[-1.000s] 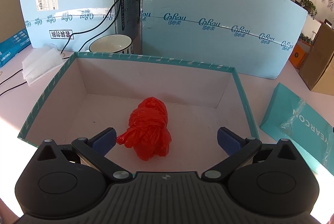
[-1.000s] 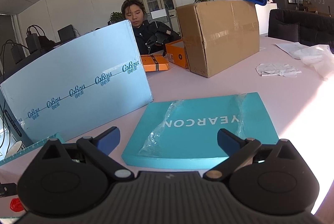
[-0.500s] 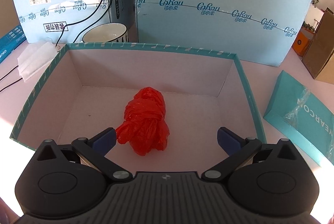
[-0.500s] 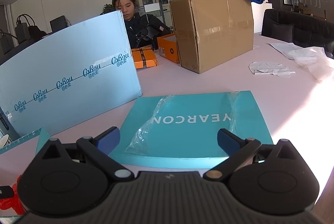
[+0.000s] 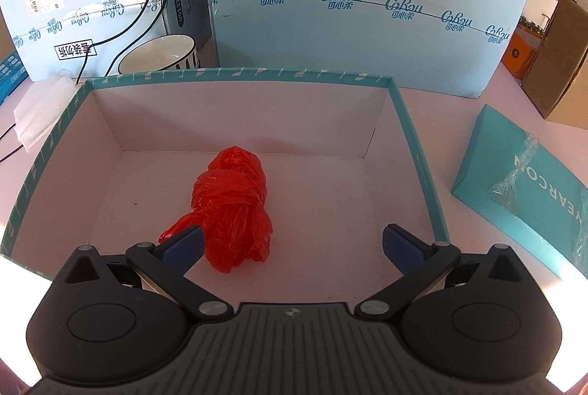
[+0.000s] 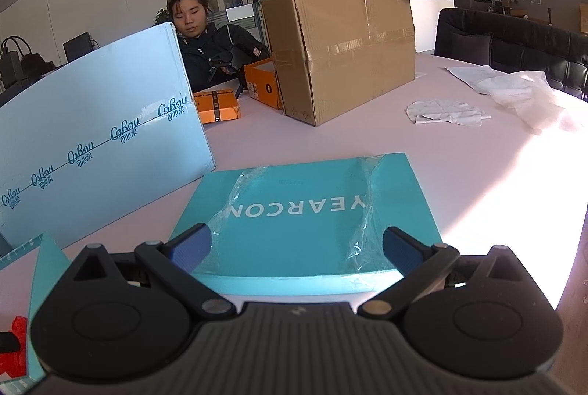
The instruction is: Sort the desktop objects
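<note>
A crumpled red plastic bag point(image 5: 231, 207) lies on the floor of an open teal-rimmed box point(image 5: 239, 74). My left gripper point(image 5: 292, 244) is open and empty above the box's near side, its left finger just beside the bag. The flat teal box lid point(image 6: 305, 218) marked YEARCON lies on the table right of the box; it also shows in the left wrist view point(image 5: 522, 189). My right gripper point(image 6: 296, 248) is open and empty, just above the lid's near edge. A bit of the red bag point(image 6: 16, 347) shows at the lower left of the right wrist view.
Light blue cardboard panels point(image 5: 349, 9) stand behind the box. A white bowl point(image 5: 160, 54), a black cable and folded tissue point(image 5: 36, 108) lie at the back left. A brown carton point(image 6: 341, 49), orange boxes point(image 6: 217, 106) and crumpled paper point(image 6: 444, 110) sit beyond the lid. A person sits opposite.
My left gripper has moved forward and left over the box, so the bag now sits by its left finger. My right gripper has moved closer to the lid.
</note>
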The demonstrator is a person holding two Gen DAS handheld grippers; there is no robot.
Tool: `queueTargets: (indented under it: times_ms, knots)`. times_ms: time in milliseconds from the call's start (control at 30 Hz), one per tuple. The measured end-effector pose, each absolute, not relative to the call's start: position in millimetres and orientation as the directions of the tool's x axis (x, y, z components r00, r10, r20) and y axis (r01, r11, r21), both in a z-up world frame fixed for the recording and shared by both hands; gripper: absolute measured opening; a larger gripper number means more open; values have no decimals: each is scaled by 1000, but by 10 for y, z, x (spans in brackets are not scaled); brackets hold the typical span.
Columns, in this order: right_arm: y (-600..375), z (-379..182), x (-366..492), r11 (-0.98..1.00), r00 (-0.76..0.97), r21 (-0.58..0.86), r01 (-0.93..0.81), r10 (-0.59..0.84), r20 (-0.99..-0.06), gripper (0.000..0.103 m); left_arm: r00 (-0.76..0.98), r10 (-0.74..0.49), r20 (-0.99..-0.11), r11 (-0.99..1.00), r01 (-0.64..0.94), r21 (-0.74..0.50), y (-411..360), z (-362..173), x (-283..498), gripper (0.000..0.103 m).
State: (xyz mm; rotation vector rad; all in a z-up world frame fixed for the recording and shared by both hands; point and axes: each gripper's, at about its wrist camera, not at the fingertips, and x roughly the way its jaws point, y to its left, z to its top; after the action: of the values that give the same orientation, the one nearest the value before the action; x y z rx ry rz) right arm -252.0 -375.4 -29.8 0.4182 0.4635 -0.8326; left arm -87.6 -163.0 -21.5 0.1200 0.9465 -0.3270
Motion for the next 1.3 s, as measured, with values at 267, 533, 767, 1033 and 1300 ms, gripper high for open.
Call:
queueTargets:
  times_ms: [267,533,767,1033,1300]
  knots:
    - [-3757,-284,-2617,589,578,179,788,-607,-546,101,522,-249,-816,932,359,-55,-1691,-161,-938,103]
    - [-3806,-293,-2770,570,572,200,797,-606,-552,101,523,-265,-810,925,374,-61,-1704,-111,-1003,103]
    - [-3869,-275,-2865,532,536,184,827,-644,-546,101,533,-285,-796,923,377,-78,-1685,-52,-1039,103]
    - [-3970,-298,-2913,503,478,123,856,-676,-561,102,524,-303,-796,927,356,-119,-1647,-47,-1006,103]
    - [-4031,-308,-2997,485,469,132,864,-681,-563,103,546,-346,-763,901,420,-108,-1779,18,-1092,103]
